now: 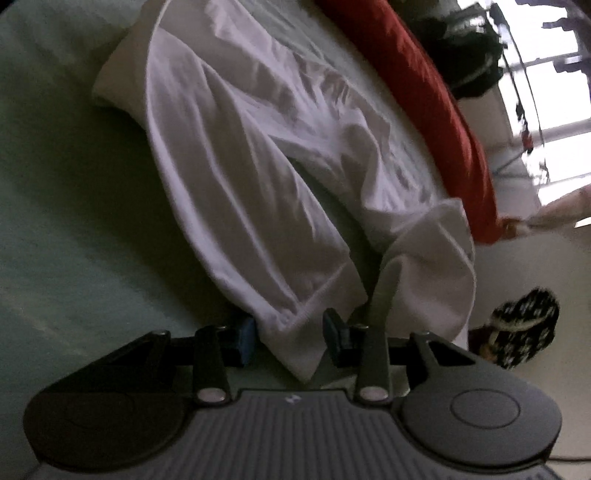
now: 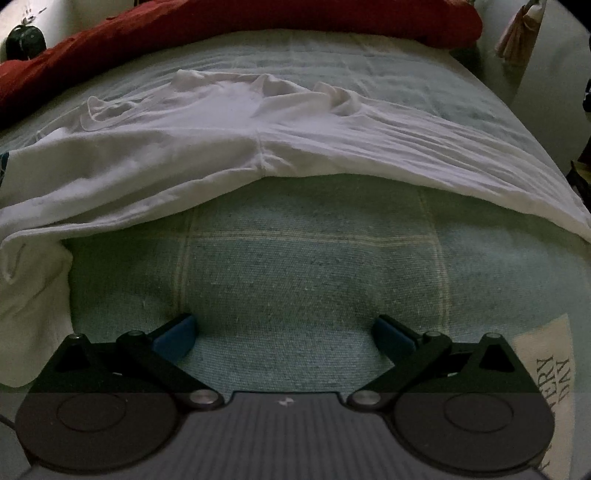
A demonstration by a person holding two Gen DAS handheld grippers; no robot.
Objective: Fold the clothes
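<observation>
A white garment [image 1: 240,166] with two long legs lies spread on the pale green bed cover [image 1: 55,184]. My left gripper [image 1: 290,332] is shut on the hem end of the nearer leg, and the cloth fills the gap between its blue pads [image 1: 246,338]. The other leg ends in a folded-over cuff [image 1: 432,258] near the bed's edge. In the right wrist view the same garment [image 2: 258,147] stretches across the bed beyond my right gripper [image 2: 284,332]. That gripper stands wide open just above the bare bed cover [image 2: 295,266], with nothing between its fingers.
A red cushion or blanket [image 1: 443,103] [image 2: 221,22] lies along the far side of the bed. A patterned slipper [image 1: 524,332] sits on the floor past the bed's edge. A bright window [image 1: 554,110] is behind. A printed label [image 2: 550,369] shows on the cover.
</observation>
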